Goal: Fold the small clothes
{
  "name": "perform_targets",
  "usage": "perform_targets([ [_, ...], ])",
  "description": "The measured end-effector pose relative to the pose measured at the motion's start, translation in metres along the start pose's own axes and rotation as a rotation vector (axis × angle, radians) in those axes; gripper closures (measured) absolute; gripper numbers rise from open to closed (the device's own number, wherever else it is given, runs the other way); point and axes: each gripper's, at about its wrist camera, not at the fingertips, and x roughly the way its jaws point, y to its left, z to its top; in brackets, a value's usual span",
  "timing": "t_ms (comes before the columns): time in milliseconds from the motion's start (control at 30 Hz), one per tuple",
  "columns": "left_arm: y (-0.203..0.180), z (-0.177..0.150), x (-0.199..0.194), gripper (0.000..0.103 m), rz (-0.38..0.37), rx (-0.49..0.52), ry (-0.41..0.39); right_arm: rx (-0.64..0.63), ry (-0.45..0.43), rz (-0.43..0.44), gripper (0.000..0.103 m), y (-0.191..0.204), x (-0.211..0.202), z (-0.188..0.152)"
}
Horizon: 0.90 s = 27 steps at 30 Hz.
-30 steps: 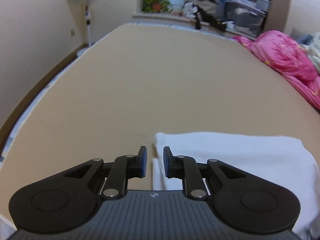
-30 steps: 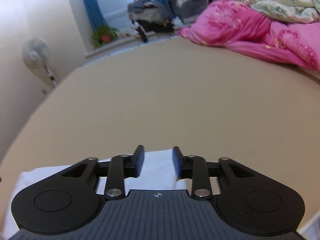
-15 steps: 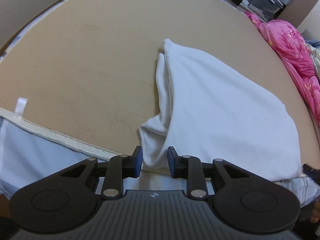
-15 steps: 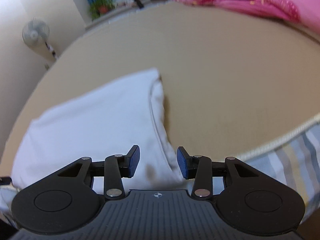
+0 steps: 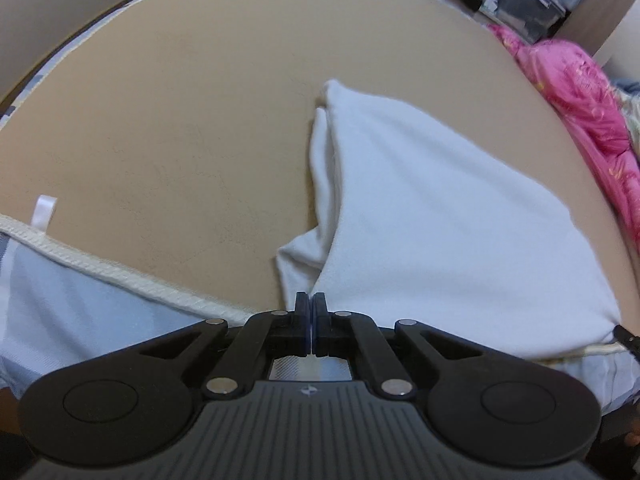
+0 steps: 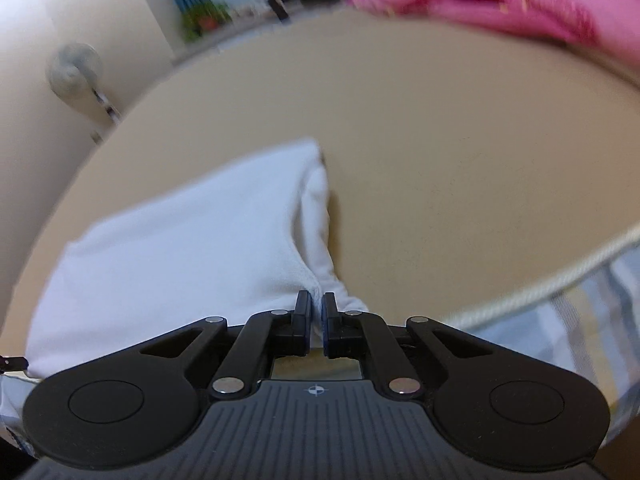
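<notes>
left wrist view: white garment (image 5: 440,216) is lying folded on the tan bed cover (image 5: 180,120), its near end reaching the cover's corded near edge (image 5: 120,276). left gripper (image 5: 311,304) is pinching the garment's near left corner, fingers closed on the cloth. right gripper (image 6: 316,306) is clamping the near right corner (image 6: 320,280), fabric showing between the fingers. pink quilt (image 5: 580,96) is sitting bunched along the bed's far right edge.
</notes>
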Motion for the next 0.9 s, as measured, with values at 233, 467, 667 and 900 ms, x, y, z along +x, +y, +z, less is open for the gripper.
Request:
perform_targets([
  [233,-0.009,0.000,-0.007,0.102,0.117,0.057,-0.081,0.061,0.126,-0.132,0.093,-0.017,0.021,-0.009],
  [467,-0.051,-0.009,-0.013,0.101,0.098,0.227,-0.173,-0.064,-0.067,0.027,0.076,0.009,-0.001,-0.001],
  [667,-0.065,-0.010,-0.006,0.101,0.105,0.257,-0.154,-0.141,0.083,-0.003,0.077,0.014,0.041,-0.010],
  [900,-0.038,0.000,0.038,0.099,0.092,0.115,0.073,-0.207,0.128,-0.059,0.077,0.020,0.046,-0.014],
])
